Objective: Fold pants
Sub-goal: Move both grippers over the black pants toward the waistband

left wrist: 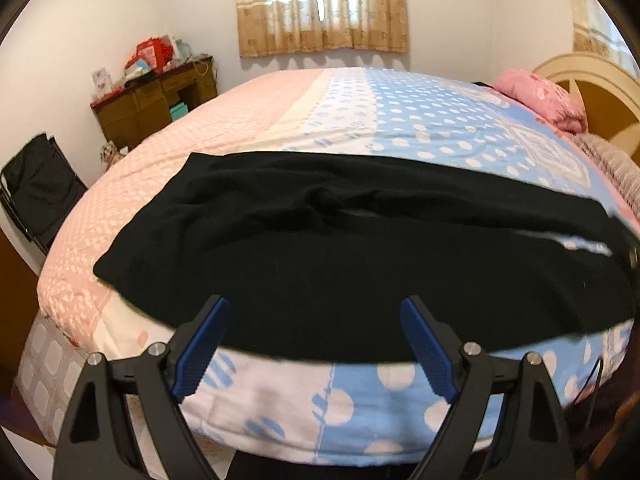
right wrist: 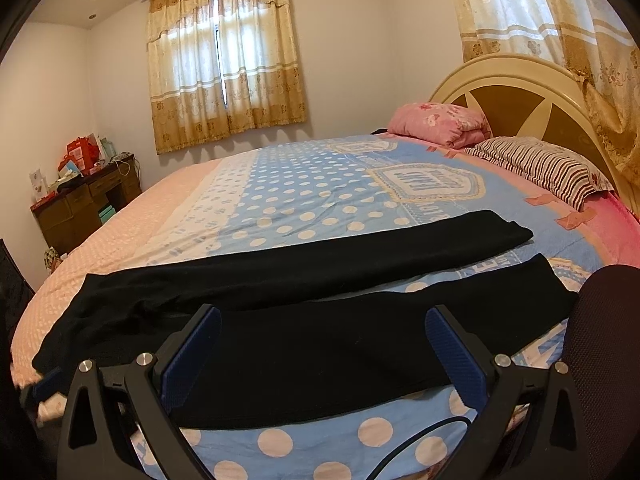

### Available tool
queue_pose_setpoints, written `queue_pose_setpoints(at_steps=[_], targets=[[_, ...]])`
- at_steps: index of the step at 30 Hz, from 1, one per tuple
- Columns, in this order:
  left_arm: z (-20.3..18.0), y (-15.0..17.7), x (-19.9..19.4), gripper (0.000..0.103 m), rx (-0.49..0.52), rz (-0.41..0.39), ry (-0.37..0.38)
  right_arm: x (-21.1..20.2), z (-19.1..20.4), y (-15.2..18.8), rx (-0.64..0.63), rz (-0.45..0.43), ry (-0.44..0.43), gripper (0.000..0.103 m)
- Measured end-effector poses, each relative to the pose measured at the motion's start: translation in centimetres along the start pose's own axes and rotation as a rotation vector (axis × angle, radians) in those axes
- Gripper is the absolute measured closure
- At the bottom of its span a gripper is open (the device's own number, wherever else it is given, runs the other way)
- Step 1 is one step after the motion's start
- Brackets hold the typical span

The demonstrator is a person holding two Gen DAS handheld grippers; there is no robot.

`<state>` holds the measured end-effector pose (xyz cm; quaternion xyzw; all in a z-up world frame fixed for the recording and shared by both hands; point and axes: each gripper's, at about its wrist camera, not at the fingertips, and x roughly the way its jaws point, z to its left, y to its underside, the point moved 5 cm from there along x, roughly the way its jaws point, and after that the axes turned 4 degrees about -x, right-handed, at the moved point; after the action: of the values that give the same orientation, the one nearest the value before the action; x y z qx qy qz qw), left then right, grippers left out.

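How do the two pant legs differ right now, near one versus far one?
The near pant leg lies along the bed's front edge, between the right gripper's open fingers; the far pant leg lies further in on the blue dotted bedspread. The far leg's cuff reaches closer to the striped pillow. Both are black, flat, and separated by a gap.

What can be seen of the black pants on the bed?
The black pants look like soft knit fabric, plain and unpatterned. They lie spread flat and unfolded along the near edge of the bed, waist end to the left, slightly rumpled there, both legs running right with a strip of blue polka-dot bedspread showing between them. Neither pair of tongs touches them.
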<state>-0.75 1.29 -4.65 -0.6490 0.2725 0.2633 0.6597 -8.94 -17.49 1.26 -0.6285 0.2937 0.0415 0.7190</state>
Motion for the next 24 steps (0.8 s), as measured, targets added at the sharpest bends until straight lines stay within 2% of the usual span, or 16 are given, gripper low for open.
queue_pose_setpoints(at_steps=[5,8,11,17,21,24], targets=[[-0.1,1.7,-0.8,0.010,0.012,0.010,0.021,-0.3,-0.4,-0.1,0.015,-0.009,-0.002,0.001],[0.7,1.5,-1.7,0.009,-0.019,-0.023,0.016,-0.6,-0.8,-0.2,0.031,-0.017,-0.005,0.001],[1.4,1.5,-2.4,0.000,-0.054,-0.053,0.028,-0.8,-1.1,-0.3,0.037,-0.025,-0.002,0.001],[1.4,1.6,-1.8,0.000,-0.052,-0.030,0.058,-1.0,-1.1,-0.4,0.042,-0.029,-0.006,0.001],[2.4,0.1,-1.5,0.000,-0.068,-0.066,0.037,-0.9,-1.0,-0.4,0.042,-0.028,-0.008,0.001],[3.0,-1.8,-0.9,0.000,0.011,-0.113,-0.035,-0.6,-0.9,-0.2,0.042,-0.018,-0.004,0.001]])
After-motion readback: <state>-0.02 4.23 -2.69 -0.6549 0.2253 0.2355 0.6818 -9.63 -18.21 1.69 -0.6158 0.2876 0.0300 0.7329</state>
